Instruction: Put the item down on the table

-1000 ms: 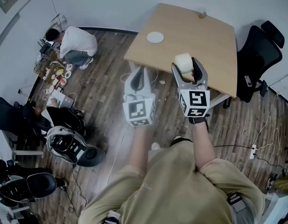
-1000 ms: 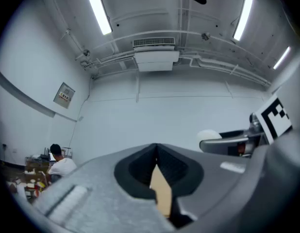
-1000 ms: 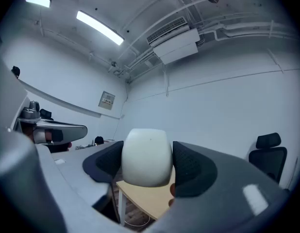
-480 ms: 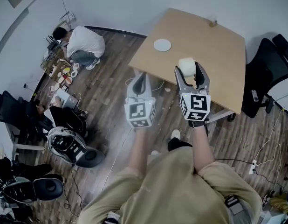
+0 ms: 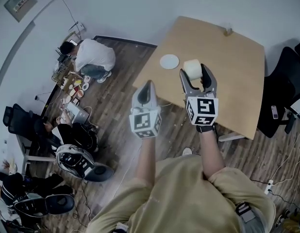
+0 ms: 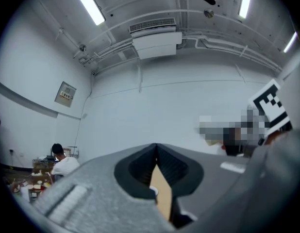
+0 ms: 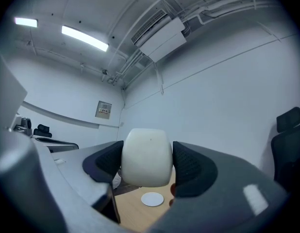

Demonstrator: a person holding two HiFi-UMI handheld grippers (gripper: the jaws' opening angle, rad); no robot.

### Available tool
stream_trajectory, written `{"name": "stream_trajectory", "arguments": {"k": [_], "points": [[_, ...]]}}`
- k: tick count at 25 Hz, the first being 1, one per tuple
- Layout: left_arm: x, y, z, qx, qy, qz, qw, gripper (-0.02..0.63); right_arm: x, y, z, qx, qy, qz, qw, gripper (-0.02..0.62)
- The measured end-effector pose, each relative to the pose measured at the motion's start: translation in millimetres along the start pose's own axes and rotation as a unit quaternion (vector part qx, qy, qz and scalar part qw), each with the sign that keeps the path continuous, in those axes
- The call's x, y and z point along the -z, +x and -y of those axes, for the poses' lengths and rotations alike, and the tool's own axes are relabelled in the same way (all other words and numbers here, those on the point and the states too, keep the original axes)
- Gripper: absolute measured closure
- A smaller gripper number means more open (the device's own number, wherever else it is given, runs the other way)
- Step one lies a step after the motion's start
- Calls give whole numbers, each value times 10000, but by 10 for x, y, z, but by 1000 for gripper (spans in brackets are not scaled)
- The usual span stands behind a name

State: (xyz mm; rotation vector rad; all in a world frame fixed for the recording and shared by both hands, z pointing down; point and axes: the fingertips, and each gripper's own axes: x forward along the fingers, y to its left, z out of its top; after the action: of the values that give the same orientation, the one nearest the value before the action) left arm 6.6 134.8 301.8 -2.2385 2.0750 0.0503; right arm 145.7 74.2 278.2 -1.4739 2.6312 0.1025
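I am clamping the white item point(image 7: 146, 157) in my right gripper point(image 5: 194, 72), its jaws pressing on the item's two sides. I am holding it in the air over the table point(image 5: 232, 81), close to the near edge. A white disc point(image 5: 169, 61) is lying on the tabletop just to the left of it. My left gripper point(image 5: 147, 85) is hovering beside the right one, over the floor, with its jaws meeting at the tips and gripping nothing.

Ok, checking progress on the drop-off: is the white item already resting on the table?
No, the white rounded item is clamped in the right hand-held gripper, held clear above the wooden table.
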Motion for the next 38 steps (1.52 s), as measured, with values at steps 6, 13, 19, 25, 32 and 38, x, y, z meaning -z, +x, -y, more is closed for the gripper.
{"name": "stream_trajectory", "arguments": {"k": [6, 13, 19, 25, 32, 38], "points": [[259, 364, 81, -78, 91, -285, 9995, 603, 317, 286, 390, -3, 273, -226, 9994, 272], [464, 846, -30, -20, -83, -370, 9993, 603, 578, 622, 567, 39, 258, -431, 9987, 272], [637, 1541, -163, 461, -274, -388, 9978, 603, 696, 1104, 958, 651, 149, -537, 9963, 272], [648, 2262, -541, 729, -348, -336, 9962, 603, 775, 1695, 1107, 1050, 95, -654, 9923, 272], [900, 2838, -1085, 1035, -551, -469, 9920, 603, 1063, 2341, 934, 1277, -79, -963, 9871, 272], [1083, 3084, -1470, 1169, -732, -502, 9892, 603, 1289, 2668, 835, 1524, 53, -1092, 9822, 272]]}}
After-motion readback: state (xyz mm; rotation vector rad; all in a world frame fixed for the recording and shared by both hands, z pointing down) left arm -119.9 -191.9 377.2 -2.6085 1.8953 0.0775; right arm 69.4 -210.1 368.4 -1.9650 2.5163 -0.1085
